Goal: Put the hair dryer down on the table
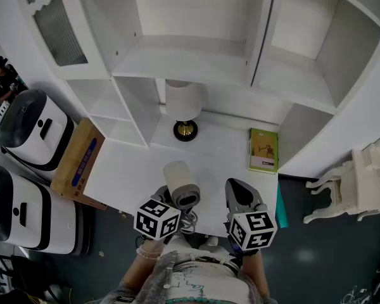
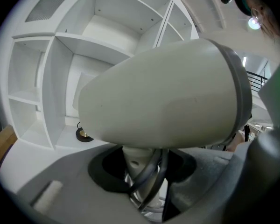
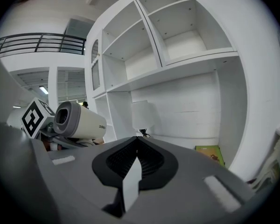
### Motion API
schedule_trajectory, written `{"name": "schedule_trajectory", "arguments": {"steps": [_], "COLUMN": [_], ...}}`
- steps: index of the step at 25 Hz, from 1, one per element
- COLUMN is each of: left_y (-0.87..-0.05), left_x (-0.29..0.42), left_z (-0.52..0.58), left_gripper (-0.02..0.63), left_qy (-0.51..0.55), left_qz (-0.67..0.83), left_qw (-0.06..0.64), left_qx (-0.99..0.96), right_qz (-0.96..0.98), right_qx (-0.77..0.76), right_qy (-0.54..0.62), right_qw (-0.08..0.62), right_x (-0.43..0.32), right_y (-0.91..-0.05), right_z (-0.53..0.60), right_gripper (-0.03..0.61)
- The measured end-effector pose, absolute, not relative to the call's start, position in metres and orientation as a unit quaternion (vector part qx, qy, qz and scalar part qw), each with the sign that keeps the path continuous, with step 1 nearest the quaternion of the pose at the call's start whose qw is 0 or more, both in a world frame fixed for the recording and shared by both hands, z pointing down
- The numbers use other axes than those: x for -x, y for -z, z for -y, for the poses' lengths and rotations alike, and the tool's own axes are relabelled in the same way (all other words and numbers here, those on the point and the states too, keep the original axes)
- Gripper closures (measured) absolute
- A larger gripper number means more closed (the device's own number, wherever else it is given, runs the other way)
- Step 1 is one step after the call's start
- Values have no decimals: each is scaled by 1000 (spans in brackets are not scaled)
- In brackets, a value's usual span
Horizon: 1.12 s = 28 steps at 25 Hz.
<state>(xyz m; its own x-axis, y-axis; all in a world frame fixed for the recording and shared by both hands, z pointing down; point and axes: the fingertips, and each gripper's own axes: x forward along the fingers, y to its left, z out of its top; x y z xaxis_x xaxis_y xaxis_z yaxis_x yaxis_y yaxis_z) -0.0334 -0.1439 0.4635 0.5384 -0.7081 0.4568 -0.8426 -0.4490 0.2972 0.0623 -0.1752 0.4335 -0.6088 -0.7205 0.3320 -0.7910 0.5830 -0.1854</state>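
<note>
Over the near edge of the white table [image 1: 130, 170], the left tongs [image 1: 182, 214] clamp the handle of the cream hair dryer [image 1: 179, 181], its barrel aimed toward the lamp [image 1: 183, 109]. Just right, the right tongs [image 1: 239, 196] are pressed together, empty, with a green book [image 1: 264, 149] beyond.

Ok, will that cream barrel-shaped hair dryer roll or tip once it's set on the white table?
The cream hair dryer has a round barrel, so on its side it may roll; its handle, clamped in the left gripper, would likely stop it. The dark cord looped round the handle looks floppy.
</note>
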Motion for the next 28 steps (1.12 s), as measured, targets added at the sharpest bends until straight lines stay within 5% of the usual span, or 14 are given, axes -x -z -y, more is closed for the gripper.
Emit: {"name": "schedule_trajectory", "arguments": {"steps": [28], "left_y": [-478], "left_x": [65], "left_z": [158], "left_gripper": [445], "left_qy": [-158], "left_qz": [428], "left_qw": [256], "left_qx": [-852], "right_qz": [867], "right_qx": [-454], "right_qy": [-169], "right_qw": [119], "right_x": [-32], "right_y": [-441], "right_z": [183], "right_gripper": [549]}}
